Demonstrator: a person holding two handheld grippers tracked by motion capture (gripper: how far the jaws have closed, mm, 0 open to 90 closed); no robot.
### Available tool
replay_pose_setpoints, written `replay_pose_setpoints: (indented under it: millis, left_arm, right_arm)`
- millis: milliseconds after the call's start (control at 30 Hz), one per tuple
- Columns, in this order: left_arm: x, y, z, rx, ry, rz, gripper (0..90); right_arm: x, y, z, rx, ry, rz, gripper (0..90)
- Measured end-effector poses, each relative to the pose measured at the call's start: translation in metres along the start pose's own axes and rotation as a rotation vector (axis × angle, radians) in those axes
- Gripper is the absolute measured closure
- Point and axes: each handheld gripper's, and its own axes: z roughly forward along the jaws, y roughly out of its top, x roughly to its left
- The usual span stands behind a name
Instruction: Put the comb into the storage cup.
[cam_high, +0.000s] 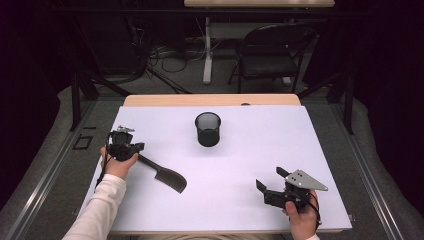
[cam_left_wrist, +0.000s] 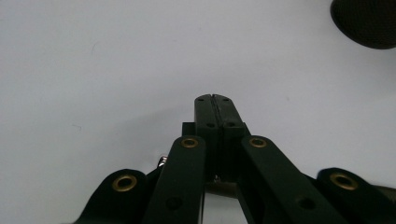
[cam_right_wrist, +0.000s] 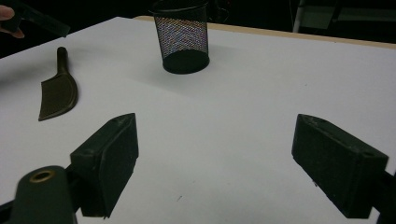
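A black spatula (cam_high: 167, 176) lies flat on the white table (cam_high: 260, 145), blade toward me, left of centre; the right gripper view shows it too (cam_right_wrist: 58, 93). My left gripper (cam_high: 134, 148) hovers at the far end of the spatula's handle, above it and apart from it. Its jaws are shut flat against each other with nothing between them (cam_left_wrist: 215, 100). A black mesh cup (cam_high: 208, 129) stands upright at the table's far middle (cam_right_wrist: 181, 39). My right gripper (cam_high: 270, 178) rests near the front right edge, open and empty, aimed toward the cup (cam_right_wrist: 215, 154).
The table's wooden far edge (cam_high: 210, 100) borders the white top. Beyond it stand a black folding chair (cam_high: 270, 50) and a desk leg (cam_high: 207, 50) among floor cables. The mesh cup's rim (cam_left_wrist: 369, 21) sits at the upper right of the left gripper view.
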Motion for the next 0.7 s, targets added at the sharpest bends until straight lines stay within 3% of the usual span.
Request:
replay_pose_setpoints:
  millis: [700]
  left_arm:
    - [0.004, -0.004, 0.017, 0.036, 0.009, -0.025, 90.0]
  right_arm:
    - [-0.001, 0.0, 0.0, 0.005, -0.001, -0.003, 14.6]
